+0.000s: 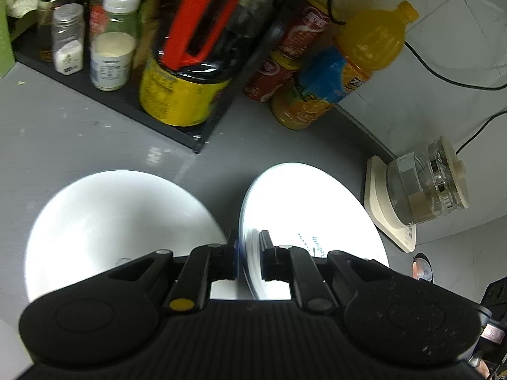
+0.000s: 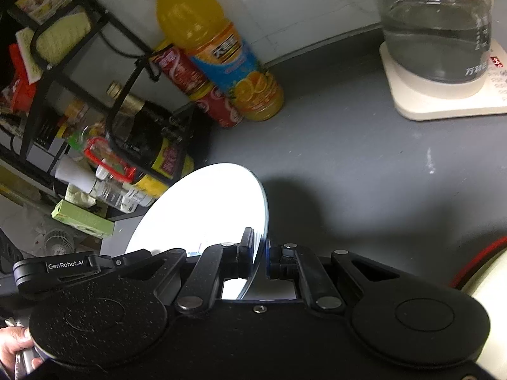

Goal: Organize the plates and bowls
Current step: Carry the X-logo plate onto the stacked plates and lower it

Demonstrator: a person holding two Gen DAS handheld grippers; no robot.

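My left gripper (image 1: pixel 248 255) is shut on the rim of a white plate (image 1: pixel 317 209) with small teal lettering, held tilted above the grey counter (image 1: pixel 95 133). A second white dish (image 1: pixel 107 221) lies on the counter just left of it. In the right wrist view my right gripper (image 2: pixel 260 258) is shut on the rim of a white plate (image 2: pixel 206 209), held on edge above the counter (image 2: pixel 348 174). The left gripper's body (image 2: pixel 57 266) shows at the left of that view.
A black rack (image 1: pixel 133 107) holds spice jars (image 1: pixel 68 38) and a big dark bottle (image 1: pixel 187 72). An orange juice bottle (image 1: pixel 342 66) and red cans (image 1: pixel 285 63) stand by the wall. A glass kettle (image 2: pixel 434 28) sits on a cream base at the right.
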